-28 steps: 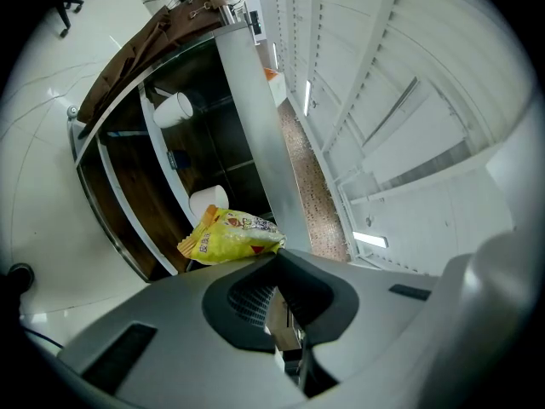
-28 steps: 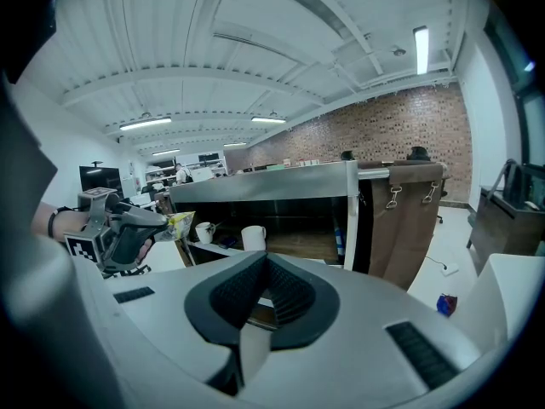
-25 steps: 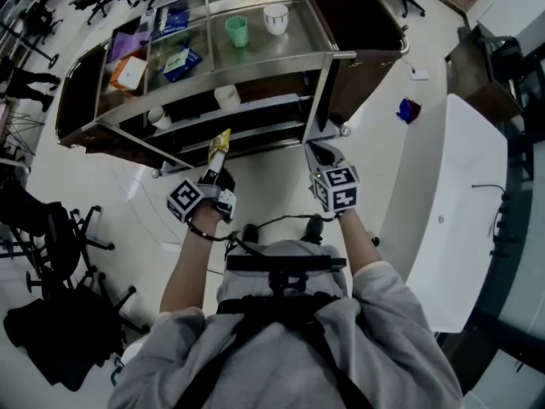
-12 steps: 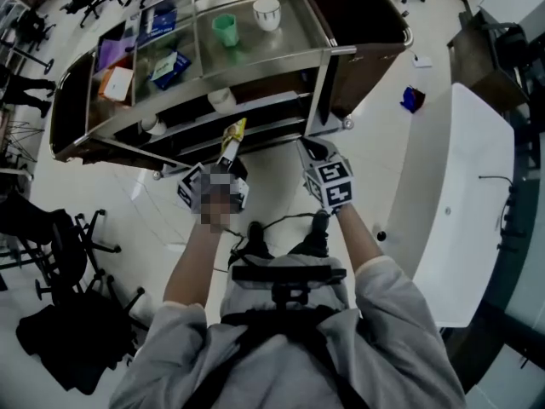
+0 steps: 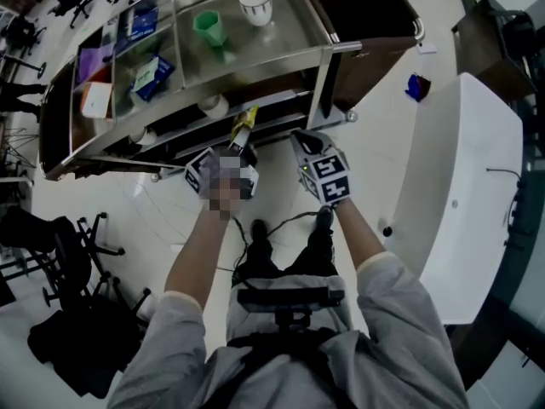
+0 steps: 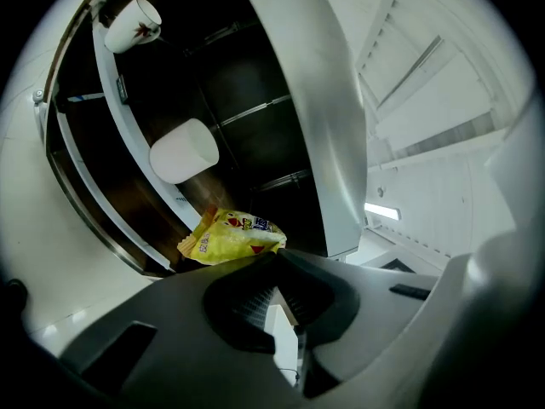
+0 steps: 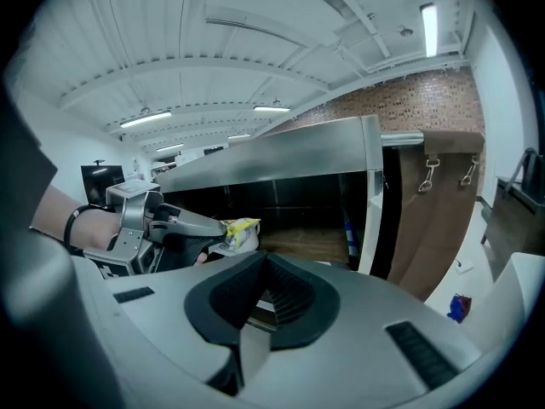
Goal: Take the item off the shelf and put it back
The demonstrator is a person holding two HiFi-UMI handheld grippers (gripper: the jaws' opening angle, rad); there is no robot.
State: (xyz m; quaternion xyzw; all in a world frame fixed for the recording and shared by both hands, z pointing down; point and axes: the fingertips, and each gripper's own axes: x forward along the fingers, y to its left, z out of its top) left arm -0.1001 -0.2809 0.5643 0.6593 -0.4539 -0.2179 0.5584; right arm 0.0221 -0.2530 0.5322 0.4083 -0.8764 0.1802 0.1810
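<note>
Left gripper (image 5: pixel 240 136) jaws pinching yellow snack packet (image 6: pixel 228 237) at frame centre, at the edge of steel shelf cart's (image 5: pixel 328 51) lower tier (white cup (image 6: pixel 184 150) just beyond) | right gripper (image 5: pixel 304 141) jaws pressed together, empty, right of centre

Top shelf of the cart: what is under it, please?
A white cup, a patterned cup farther along, and the yellow packet held by the left gripper at the opening. The back is dark, hidden.
</note>
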